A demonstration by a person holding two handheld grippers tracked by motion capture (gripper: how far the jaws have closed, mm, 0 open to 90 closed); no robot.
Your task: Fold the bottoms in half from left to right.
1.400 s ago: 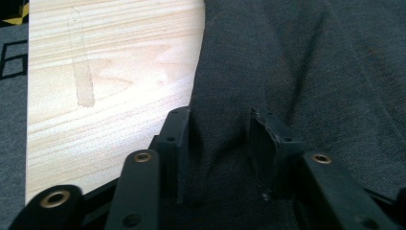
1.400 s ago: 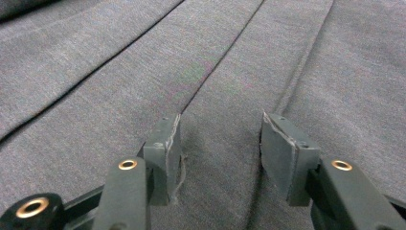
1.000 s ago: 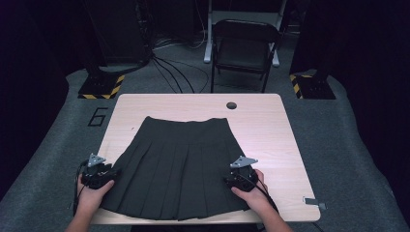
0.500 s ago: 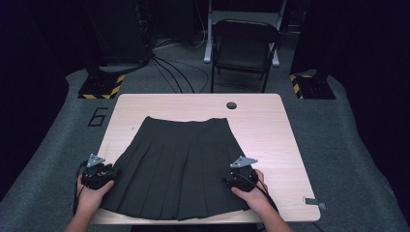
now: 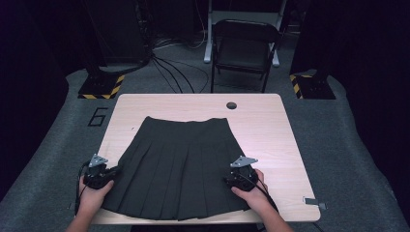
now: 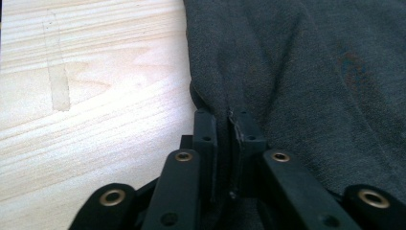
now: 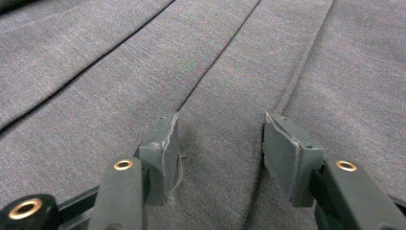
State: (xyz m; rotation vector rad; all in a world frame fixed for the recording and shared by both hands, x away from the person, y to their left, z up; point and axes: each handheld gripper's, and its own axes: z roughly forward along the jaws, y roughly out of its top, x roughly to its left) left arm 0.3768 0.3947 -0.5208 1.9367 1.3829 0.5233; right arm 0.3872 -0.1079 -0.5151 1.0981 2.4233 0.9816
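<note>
Dark pleated skirt (image 5: 176, 166) lies flat mid-table, hem at bottom of frame | left gripper (image 6: 222, 139) jaws pinched on skirt's left edge | right gripper (image 7: 218, 153) jaws wide over pleats, nothing held | step: taking hold; next, right must clamp cloth | bare table (image 5: 270, 125) beyond waistband for folding

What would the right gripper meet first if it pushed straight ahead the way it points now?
Probably the dark pleated skirt itself: the open right gripper points low across its cloth, with a pleat fold running between the fingers. Depth is unclear.
</note>
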